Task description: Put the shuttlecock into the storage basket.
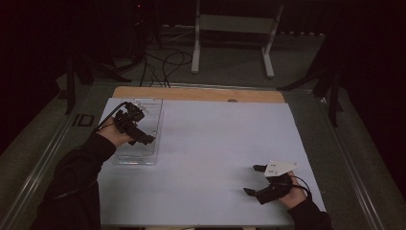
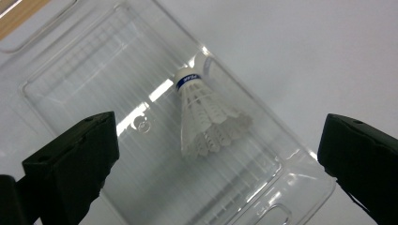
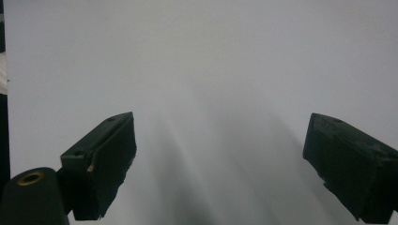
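A dim room, cables on the floor beyond, and a white-covered table (image 1: 215,143) before us. We hold the left tongs (image 2: 216,154) wide open above a clear plastic tray (image 2: 56,89) at the table's left edge; a white shuttlecock (image 2: 206,115) lies on its side inside, cork toward the far wall. Our right tongs (image 3: 218,154) rest open and empty near the right corner, well apart. We judge the feathers could crush under a hard pinch, or the light tray could skid. The tray's walls hem in any low approach; nothing else crowds it.
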`<state>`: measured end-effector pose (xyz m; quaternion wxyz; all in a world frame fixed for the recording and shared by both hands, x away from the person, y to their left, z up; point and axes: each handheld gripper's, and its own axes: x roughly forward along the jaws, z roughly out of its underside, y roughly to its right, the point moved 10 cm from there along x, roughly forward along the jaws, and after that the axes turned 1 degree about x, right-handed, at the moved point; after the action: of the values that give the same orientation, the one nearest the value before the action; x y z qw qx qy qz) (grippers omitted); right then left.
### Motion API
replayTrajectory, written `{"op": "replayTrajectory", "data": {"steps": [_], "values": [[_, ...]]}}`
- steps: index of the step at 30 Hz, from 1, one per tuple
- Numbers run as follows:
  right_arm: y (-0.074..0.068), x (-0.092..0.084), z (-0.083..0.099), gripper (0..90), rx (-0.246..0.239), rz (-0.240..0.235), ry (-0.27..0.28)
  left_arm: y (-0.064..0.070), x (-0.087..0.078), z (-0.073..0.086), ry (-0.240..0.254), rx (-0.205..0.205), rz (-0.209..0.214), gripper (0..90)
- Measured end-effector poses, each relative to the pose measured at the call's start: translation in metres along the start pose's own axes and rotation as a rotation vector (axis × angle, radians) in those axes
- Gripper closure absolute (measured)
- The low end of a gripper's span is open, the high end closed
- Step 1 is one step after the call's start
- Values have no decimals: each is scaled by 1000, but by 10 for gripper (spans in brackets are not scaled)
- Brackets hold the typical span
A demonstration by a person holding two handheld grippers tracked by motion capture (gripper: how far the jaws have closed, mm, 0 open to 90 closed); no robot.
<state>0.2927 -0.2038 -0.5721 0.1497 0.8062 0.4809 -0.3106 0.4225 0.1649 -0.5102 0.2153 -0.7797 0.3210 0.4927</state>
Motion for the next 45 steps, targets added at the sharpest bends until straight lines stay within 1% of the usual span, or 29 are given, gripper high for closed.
{"op": "replayTrajectory", "data": {"steps": [2, 7, 9, 10, 13, 15, 16, 20, 21, 22, 23, 24, 25, 28, 29, 30, 31, 32, 33, 34, 35, 36, 37, 38, 39, 40, 41, 44, 45], "values": [[0, 0, 0, 98, 0, -1, 2, 1, -1, -1, 4, 2, -1, 0], [0, 0, -1, 98, -1, 0, 2, 5, -3, -6, 10, 9, 15, 0], [0, 0, 0, 98, 0, -1, 2, 6, -3, -7, 4, 19, 22, 0], [0, 1, 0, 98, 0, 0, 0, 8, -3, -7, -1, 35, 33, 0], [0, 1, -1, 98, 0, -1, 3, 9, -3, -9, 4, 40, 34, 0], [-1, 1, -1, 98, 1, -1, 3, 10, -3, -10, 12, 43, 39, 0], [-1, 1, -1, 98, 2, -2, 3, 13, -4, -13, 22, 41, 58, 0], [-1, 1, -1, 98, 2, -3, 1, 15, -6, -17, 43, 42, 73, 0], [-1, 2, 0, 98, 1, -3, -1, 17, -7, -22, 72, 47, 80, 0], [-1, 2, 0, 98, 1, -3, -1, 17, -7, -22, 72, 47, 80, 0], [-1, 2, 0, 98, 0, -2, -1, 22, -9, -26, 91, 47, 104, 1], [-1, 2, 0, 98, 0, -2, -1, 22, -9, -26, 91, 47, 104, 1], [0, 2, 0, 98, 0, -2, 0, 26, -10, -29, 100, 59, 117, 0], [0, 2, 0, 98, 2, -2, 1, 30, -10, -32, 110, 65, 132, 0], [0, 2, 0, 98, 0, 0, -1, 35, -10, -35, 120, 79, 150, 0], [0, 2, 0, 98, 0, 0, -1, 35, -10, -35, 120, 79, 150, 1], [0, 3, 0, 98, -1, 0, -2, 40, -11, -38, 129, 87, 167, 0], [0, 3, 0, 98, -1, 0, -2, 40, -11, -38, 129, 87, 167, 1], [0, 3, 0, 98, -1, 0, -1, 46, -11, -40, 136, 101, 193, 1], [0, 3, 0, 98, -1, 0, -1, 46, -11, -40, 136, 101, 193, 1], [0, 2, 0, 98, -1, 0, 0, 52, -12, -43, 157, 118, 228, 1], [0, 2, 0, 98, -1, 0, 0, 52, -12, -43, 157, 118, 228, 1], [0, 2, 0, 98, -2, 1, 0, 57, -13, -45, 174, 143, 247, 2], [0, 2, 0, 98, -2, 1, 0, 57, -13, -45, 174, 143, 247, 2], [0, 2, 0, 98, -8, 5, -4, 60, -12, -45, 167, 169, 240, 2], [0, 2, 0, 98, -8, 5, -4, 60, -12, -45, 167, 169, 240, 2], [0, 3, 0, 98, -8, 4, -3, 62, -11, -45, 166, 192, 237, 2], [0, 3, 0, 98, -8, 3, -2, 65, -10, -46, 169, 203, 237, 2], [-1, 2, -1, 98, -3, 1, 0, 68, -9, -47, 169, 220, 244, 2]]}}
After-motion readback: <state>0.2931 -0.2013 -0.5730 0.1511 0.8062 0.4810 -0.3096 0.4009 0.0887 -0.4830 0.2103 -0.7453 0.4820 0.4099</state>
